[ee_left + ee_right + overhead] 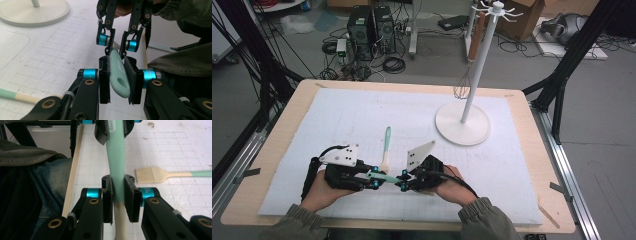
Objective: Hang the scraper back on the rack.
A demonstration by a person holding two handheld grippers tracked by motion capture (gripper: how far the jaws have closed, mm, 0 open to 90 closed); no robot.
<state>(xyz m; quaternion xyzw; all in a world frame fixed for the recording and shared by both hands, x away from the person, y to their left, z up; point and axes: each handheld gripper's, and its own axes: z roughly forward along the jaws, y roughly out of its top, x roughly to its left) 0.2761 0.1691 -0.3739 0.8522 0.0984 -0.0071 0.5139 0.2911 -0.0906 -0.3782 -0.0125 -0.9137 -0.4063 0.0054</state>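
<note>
The mint-green utensil handle (119, 77) hung level between both sets of fingers, above the surface (362, 120). The left gripper (119, 82) clamped its holed end; the right gripper (118, 198) pinched it nearer the cream part. One should probably release only while the other's grip stayed firm. A pastry brush (160, 175) lay beside.

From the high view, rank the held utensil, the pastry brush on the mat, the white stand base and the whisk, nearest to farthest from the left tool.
1. Mint-handled utensil, gripped between both tools.
2. Pastry brush, lying just beyond.
3. Stand base, far right of the mat.
4. Whisk, hanging by the pole, farthest back.
</note>
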